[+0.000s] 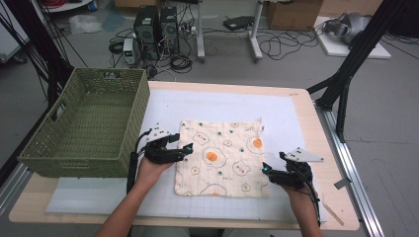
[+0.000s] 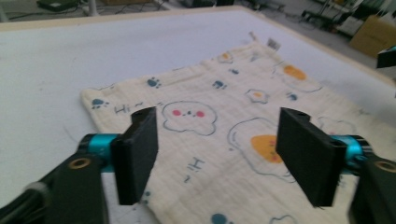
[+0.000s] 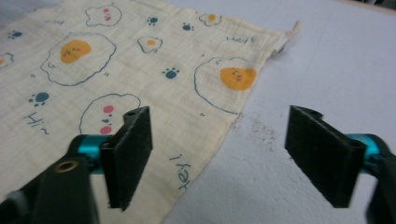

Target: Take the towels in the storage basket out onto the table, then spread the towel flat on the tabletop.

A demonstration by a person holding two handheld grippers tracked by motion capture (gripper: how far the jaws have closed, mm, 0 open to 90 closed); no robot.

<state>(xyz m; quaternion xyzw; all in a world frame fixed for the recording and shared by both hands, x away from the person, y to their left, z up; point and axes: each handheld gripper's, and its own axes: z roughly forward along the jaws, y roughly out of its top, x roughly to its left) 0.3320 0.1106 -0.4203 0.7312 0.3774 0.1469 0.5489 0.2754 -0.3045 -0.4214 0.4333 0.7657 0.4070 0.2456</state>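
Note:
A cream cloth (image 1: 220,158) printed with fried eggs and paw marks lies flat on the white mat (image 1: 222,101). My left gripper (image 1: 185,148) hovers at the cloth's left edge, jaws wide apart and nothing between them. In the left gripper view the cloth (image 2: 233,116) spreads out beyond the left gripper (image 2: 217,140). My right gripper (image 1: 266,169) sits at the cloth's right edge near the front corner, also open. In the right gripper view the right gripper (image 3: 219,140) straddles that edge of the cloth (image 3: 140,60), with one jaw over the fabric and one over bare mat.
A green woven basket (image 1: 74,163) stands at the table's left side, close to my left hand. The wooden table edge (image 1: 316,128) runs along the right. A small tag (image 1: 261,124) sticks out at the cloth's far right corner. Cables and computer towers lie on the floor behind.

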